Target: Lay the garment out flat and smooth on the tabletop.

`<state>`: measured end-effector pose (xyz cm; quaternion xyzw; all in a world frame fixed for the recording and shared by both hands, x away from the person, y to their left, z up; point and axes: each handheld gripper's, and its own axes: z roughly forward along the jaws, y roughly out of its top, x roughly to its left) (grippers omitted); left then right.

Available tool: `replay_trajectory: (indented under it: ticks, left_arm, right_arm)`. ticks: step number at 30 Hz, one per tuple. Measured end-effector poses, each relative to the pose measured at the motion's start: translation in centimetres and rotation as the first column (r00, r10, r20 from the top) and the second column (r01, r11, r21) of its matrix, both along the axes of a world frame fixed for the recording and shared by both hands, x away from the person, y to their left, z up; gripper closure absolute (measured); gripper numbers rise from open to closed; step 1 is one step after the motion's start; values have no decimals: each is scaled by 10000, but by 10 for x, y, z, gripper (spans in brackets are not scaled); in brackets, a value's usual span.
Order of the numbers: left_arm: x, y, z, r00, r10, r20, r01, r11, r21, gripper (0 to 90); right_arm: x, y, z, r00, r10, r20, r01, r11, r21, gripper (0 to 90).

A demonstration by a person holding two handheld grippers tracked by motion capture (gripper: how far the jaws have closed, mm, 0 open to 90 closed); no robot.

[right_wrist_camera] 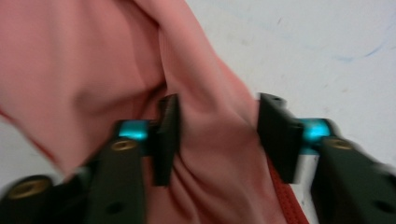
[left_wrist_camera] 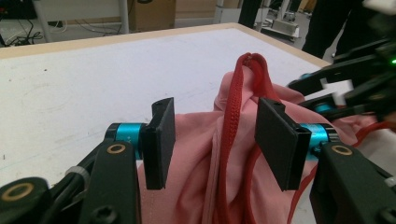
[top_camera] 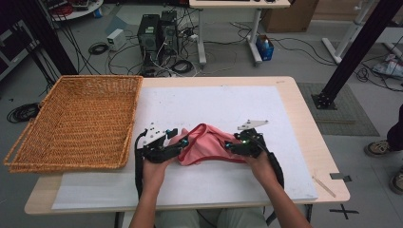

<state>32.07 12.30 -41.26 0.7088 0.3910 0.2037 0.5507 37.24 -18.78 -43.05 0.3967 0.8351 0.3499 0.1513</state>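
- The left gripper (left_wrist_camera: 215,140) had its jaws partly open, with the pink cloth (top_camera: 206,145) bunched between them. Gaps showed beside both pads (left_wrist_camera: 161,140), so they did not squeeze the cloth.
- The right gripper (right_wrist_camera: 217,140) was partly open too. Cloth filled the space between its jaws. The blur hid whether the pads pressed on it.
- The cloth lay in a heap on the white mat (top_camera: 228,104), near the front of the table (top_camera: 309,137), between the two grippers. A red band (left_wrist_camera: 233,107) ran up its middle.
- Both forearms came in from the bottom edge, one hand at each end of the cloth, with the grippers pointing inward at each other.
- There were two grippers, one pink cloth and one woven basket (top_camera: 76,121), which sat at the table's left end.
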Motion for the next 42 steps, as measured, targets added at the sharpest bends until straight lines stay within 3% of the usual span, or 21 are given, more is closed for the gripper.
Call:
replay_trajectory:
  ticks: [2,4,7,9,12,14,16,17,19,21,24,26,28,30,31,33,35,36,37,39,42]
  left_arm:
    - [-1,1,0,10000,20,-15,-20,10000,-14,480]
    - [-3,3,0,10000,15,-9,-15,10000,-25,480]
    - [-5,2,-1,10000,-42,-54,42,10000,6,480]
    - [-4,-1,-2,9998,-126,-143,126,9999,-5,472]
    - [-3,-9,-3,9988,-401,-263,403,9992,68,461]
    - [0,-17,-5,9973,-599,-424,603,9981,88,436]
    - [4,-25,-8,9938,-838,-726,848,9963,115,408]
    - [5,-29,-10,9927,-888,-820,908,9956,209,395]
    - [8,-37,-14,9907,-898,-1019,936,9951,333,380]
    - [11,-42,-16,9888,-899,-1188,964,9941,501,372]
    - [12,-46,-18,9862,-1013,-1311,1127,9902,822,372]
    - [11,-46,-18,9873,-937,-1282,1046,9912,808,372]
    - [9,-42,-17,9896,-797,-1201,892,9931,758,372]
    - [7,-37,-15,9922,-610,-1088,685,9954,663,372]
    - [6,-34,-14,9931,-549,-1035,616,9962,622,372]
    - [4,-28,-13,9947,-399,-948,454,9974,563,371]
    - [4,-23,-14,9955,-248,-912,294,9983,494,372]
    - [4,-21,-14,9957,-158,-913,197,9989,421,371]
    - [4,-21,-15,9957,-154,-917,184,9993,322,372]
    - [4,-23,-15,9954,-265,-920,291,9992,269,372]
    - [6,-34,-16,9924,-726,-996,741,9972,114,372]
  right_arm:
    - [3,1,-5,9991,345,-244,-354,9986,-398,841]
    - [-3,-8,-1,9996,279,17,-278,9995,-151,870]
    - [-24,-38,7,9945,-751,734,720,9964,447,873]
    - [-42,-64,8,9808,-1679,995,1603,9838,797,873]
    - [-63,-93,3,9637,-2592,642,2539,9638,810,870]
    - [-70,-103,3,9715,-2366,137,2346,9684,851,831]
    - [-77,-110,10,9768,-2127,241,2065,9659,1565,672]
    - [-79,-112,17,9737,-2216,521,2078,9587,1942,621]
    - [-81,-112,32,9548,-2618,1407,2299,9505,2090,560]
    - [-78,-102,46,9599,-2101,1858,1676,9608,2210,537]
    - [-63,-69,52,9811,127,1933,-464,9841,1712,518]
    - [-50,-42,47,9723,1514,1781,-1739,9776,1184,520]
    - [-37,-17,36,9628,2322,1385,-2414,9690,535,568]
    - [-27,-1,25,9521,3007,555,-3019,9532,148,773]
    - [-26,3,22,9492,3119,414,-3116,9501,-142,849]
    - [-28,-1,23,9597,2682,844,-2673,9634,-214,869]
    - [-31,-19,28,9763,1375,1672,-1466,9882,434,870]
    - [-32,-31,30,9793,494,1961,-639,9956,684,869]
    - [-32,-43,30,9749,-525,2162,335,9953,908,868]
    - [-31,-66,28,9498,-2249,2175,2072,9730,1013,865]
    - [-27,-90,20,9311,-3259,1639,3187,9453,688,838]
